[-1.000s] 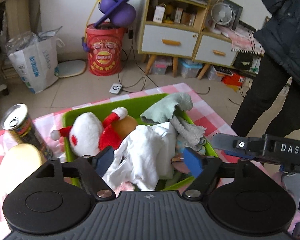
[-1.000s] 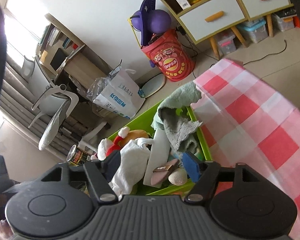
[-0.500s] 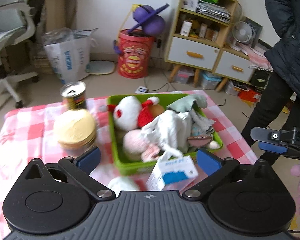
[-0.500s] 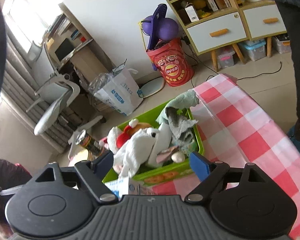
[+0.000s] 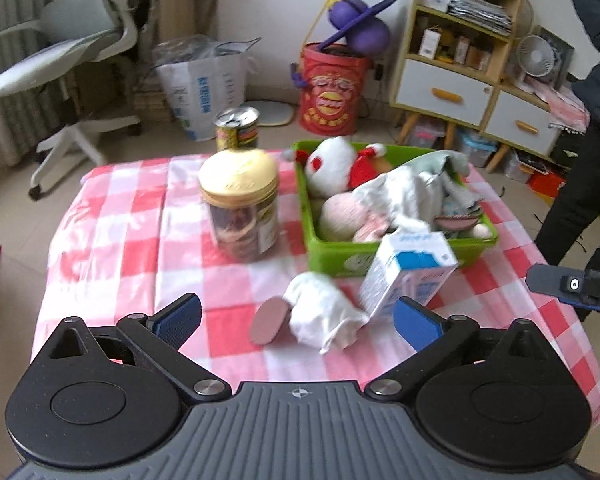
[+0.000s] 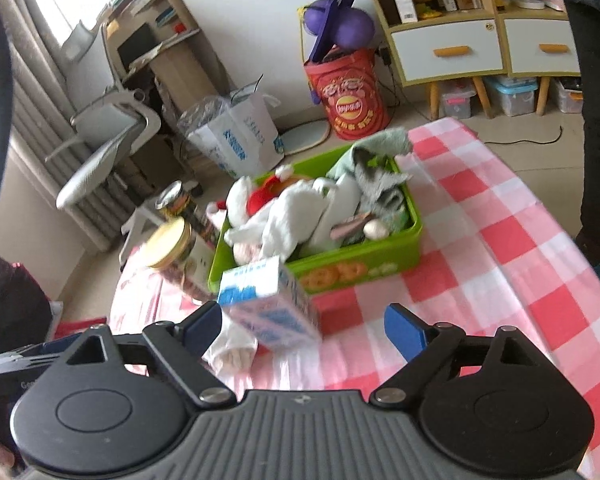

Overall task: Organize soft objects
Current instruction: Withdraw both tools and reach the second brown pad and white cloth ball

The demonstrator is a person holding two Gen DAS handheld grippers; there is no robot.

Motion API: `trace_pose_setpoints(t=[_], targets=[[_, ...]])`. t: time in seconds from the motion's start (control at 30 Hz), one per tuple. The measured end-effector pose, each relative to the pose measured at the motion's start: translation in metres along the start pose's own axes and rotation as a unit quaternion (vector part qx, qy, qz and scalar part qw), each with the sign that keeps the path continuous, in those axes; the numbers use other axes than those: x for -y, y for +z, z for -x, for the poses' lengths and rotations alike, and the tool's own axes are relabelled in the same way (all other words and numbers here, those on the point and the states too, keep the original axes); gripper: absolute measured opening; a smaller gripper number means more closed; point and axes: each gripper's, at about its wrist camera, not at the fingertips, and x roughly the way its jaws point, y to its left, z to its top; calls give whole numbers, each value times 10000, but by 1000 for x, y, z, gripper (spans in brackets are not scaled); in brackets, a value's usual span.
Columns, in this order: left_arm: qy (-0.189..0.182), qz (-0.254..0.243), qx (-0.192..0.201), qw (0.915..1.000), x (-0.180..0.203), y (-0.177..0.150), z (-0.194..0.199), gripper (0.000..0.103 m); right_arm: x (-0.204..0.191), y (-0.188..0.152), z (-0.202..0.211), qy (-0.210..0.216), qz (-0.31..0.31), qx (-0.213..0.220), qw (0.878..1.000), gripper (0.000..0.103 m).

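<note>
A green bin (image 5: 384, 254) (image 6: 364, 266) on the red-checked tablecloth holds several soft things: a white and red plush (image 5: 332, 164), white cloth (image 5: 396, 192) (image 6: 288, 216), a grey-green towel (image 6: 376, 152). A white slipper with a brown sole (image 5: 312, 318) lies on the cloth in front of the bin, between my left gripper's fingers. My left gripper (image 5: 296, 318) is open and empty above the table's near side. My right gripper (image 6: 302, 326) is open and empty; its tip shows at the right of the left wrist view (image 5: 568, 286).
A blue and white carton (image 5: 410, 276) (image 6: 268, 304) stands before the bin. A jar with a yellow lid (image 5: 242, 208) (image 6: 172, 252) and a tin can (image 5: 236, 130) stand left of the bin. A person in black (image 5: 580, 180) stands at the table's right.
Both grippers have pulled back and up from the bin, so the whole table now shows. The slipper and carton have come into view. Both grippers stay open.
</note>
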Motion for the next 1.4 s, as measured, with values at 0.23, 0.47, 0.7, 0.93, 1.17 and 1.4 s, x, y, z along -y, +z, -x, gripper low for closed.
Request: trace_pose_setpoints(t=[0.23,0.47,0.7,0.93,1.17,1.4], targets=[[140,312,64,9994,-25,-30,-21,98,-10,-25,-22,-134,95,-235,9996,67],[166,297,195,9992,-44,-55,-50,98,-17,-45,-59,-363,40,-587,9976,67],[102,125,386,9991,-53,-71,-74,97,-28,-57,-89,-174,-110,-780,9967,67],[-60,97,624,9980,-55,-74,-88,74,-31,-61,-117,307,-812,-775,9932,66],[-234,58,707,9972,-44,-69,-95,41,-39,-63,-145,663,-1486,-760,9837,38],[-163,-263,537,9981,-31,-71,-103,22,-46,-69,-163,894,-1770,-808,9768,6]])
